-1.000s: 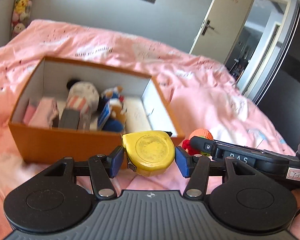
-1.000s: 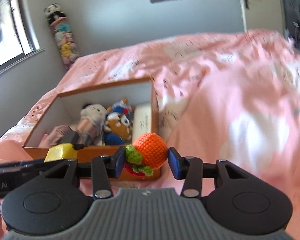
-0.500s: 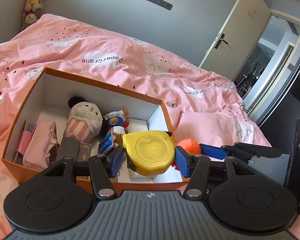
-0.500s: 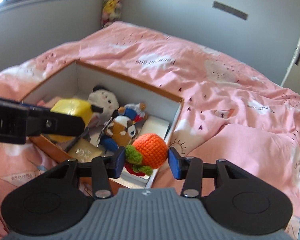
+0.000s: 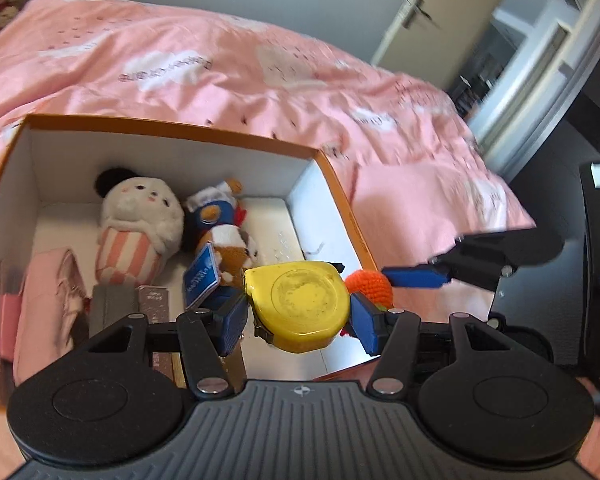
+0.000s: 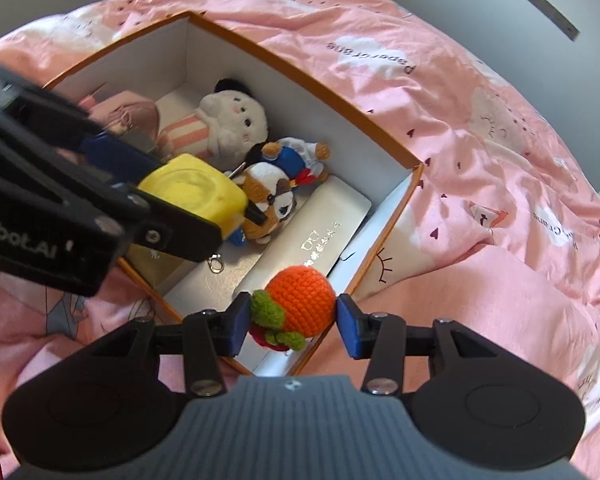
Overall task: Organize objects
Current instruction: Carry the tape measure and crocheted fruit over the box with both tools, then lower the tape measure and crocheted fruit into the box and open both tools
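On the pink printed duvet (image 6: 480, 128) sits an orange cardboard box with white inner walls (image 6: 300, 76), its top open. Bare floor shows only along the box's near-right strip, around a flat white card (image 6: 320, 236); the rest is packed with a round white plush in a striped cup (image 6: 228, 120), two small dog plushes (image 6: 276, 196) and folded pink cloth (image 5: 44, 304), whose lower end the left gripper's body hides. The left gripper (image 5: 298, 314) tilts down over the box's near wall, its blue pads pinching a yellow round tape measure (image 5: 300, 304). Beside it, the right gripper (image 6: 292, 322) hangs over the near-right corner, pads pressed on an orange crocheted fruit with green leaves (image 6: 300, 300).
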Motion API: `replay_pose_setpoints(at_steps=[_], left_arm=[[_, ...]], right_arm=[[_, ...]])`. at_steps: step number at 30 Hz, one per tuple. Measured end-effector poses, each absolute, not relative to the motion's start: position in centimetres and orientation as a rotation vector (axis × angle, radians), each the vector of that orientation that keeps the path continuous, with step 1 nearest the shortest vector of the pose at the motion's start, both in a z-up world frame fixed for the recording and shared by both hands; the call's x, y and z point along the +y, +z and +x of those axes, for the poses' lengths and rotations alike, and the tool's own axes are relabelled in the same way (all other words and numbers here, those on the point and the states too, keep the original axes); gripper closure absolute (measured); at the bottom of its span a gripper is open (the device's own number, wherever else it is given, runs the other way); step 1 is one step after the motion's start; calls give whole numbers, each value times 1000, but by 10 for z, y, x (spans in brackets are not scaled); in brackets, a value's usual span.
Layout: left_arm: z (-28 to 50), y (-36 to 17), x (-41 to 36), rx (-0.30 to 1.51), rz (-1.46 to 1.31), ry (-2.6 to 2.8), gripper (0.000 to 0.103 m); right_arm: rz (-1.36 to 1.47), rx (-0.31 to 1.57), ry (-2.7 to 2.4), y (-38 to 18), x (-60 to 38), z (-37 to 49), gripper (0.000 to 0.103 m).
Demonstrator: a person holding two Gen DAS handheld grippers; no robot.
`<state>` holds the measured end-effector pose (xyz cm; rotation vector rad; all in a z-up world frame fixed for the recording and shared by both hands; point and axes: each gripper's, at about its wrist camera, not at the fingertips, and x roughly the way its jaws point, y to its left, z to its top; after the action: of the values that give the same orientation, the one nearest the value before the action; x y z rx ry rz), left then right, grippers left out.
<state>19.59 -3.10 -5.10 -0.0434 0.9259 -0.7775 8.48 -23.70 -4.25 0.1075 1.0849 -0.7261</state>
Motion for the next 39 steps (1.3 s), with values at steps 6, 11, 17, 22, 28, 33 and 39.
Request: replay_pose_setpoints(at_steps=[6, 11, 17, 22, 28, 33, 39], left_arm=[[203, -50, -56, 945, 209, -887, 39], [210, -58, -74, 1009, 417, -947, 39], [217, -74, -88, 1050, 547, -988, 39], [223, -87, -97, 1099, 598, -1020, 39], [234, -99, -101, 1178, 568, -999, 39], [236, -102, -107, 1212, 583, -984, 39], [239, -105, -111, 1244, 587, -960, 38]], right_arm=[[32, 1182, -565, -40, -245, 92, 55], [25, 1265, -432, -50, -252, 99, 54], [93, 1288, -381, -49, -265, 100, 54], [95, 1281, -373, -48, -263, 98, 53], [102, 1259, -383, -45, -262, 95, 52], [118, 1245, -392, -42, -264, 95, 48], [109, 1220, -422, -35, -259, 91, 45]])
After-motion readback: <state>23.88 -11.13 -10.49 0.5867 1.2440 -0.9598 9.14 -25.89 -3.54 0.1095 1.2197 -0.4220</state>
